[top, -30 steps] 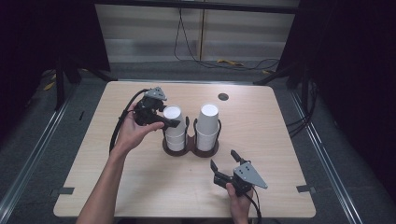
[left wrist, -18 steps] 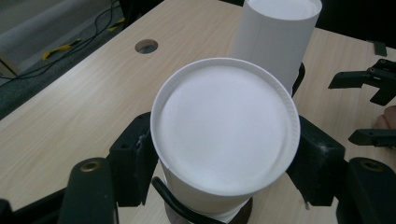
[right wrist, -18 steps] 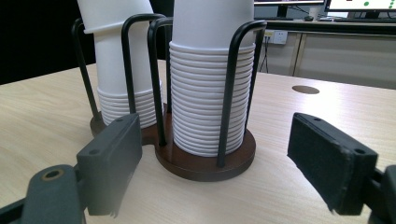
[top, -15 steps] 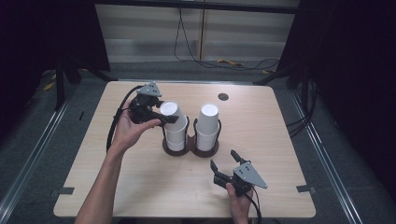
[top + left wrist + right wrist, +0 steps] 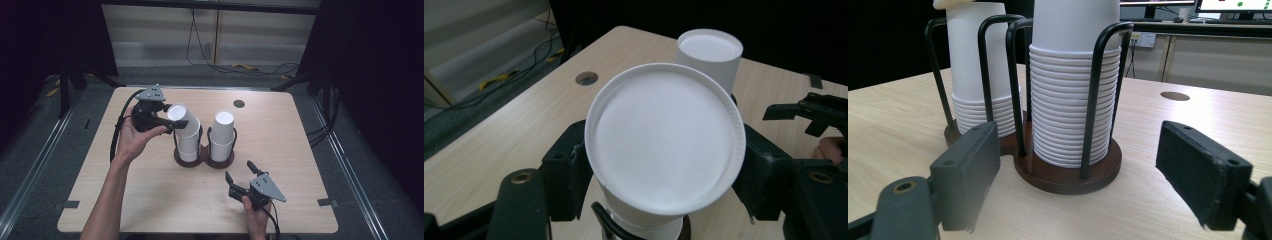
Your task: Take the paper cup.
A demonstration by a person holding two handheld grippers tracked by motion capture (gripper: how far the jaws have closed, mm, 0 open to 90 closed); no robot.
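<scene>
Midway across a pale wooden tabletop [image 5: 150,200], a dark two-slot cup holder [image 5: 204,159] stands with a stack of white paper cups in each of its wire cages. The left hand-held gripper [image 5: 172,122] is pinching the top cup [image 5: 181,119] of the holder's left stack; the cup sits tilted, its closed white base turned up and toward the person, its lower part still nested over the left stack [image 5: 188,145]. Seen from the left gripper view, that top cup [image 5: 665,137] sits squeezed between the two black pads [image 5: 566,172], one on each side of its wall, with the right stack [image 5: 710,52] just behind it.

Nearer the person than the holder, and to its right, the right hand-held gripper [image 5: 240,176] rests low over the tabletop with its jaws spread and nothing between them. From the right gripper view, those open pads [image 5: 968,170] frame the cup holder [image 5: 1068,175] from a short way off, not touching it; the right stack [image 5: 1070,100] rises inside black wire hoops, the left stack [image 5: 979,75] just beside it. A small round hole [image 5: 239,104] marks the tabletop beyond the holder.
</scene>
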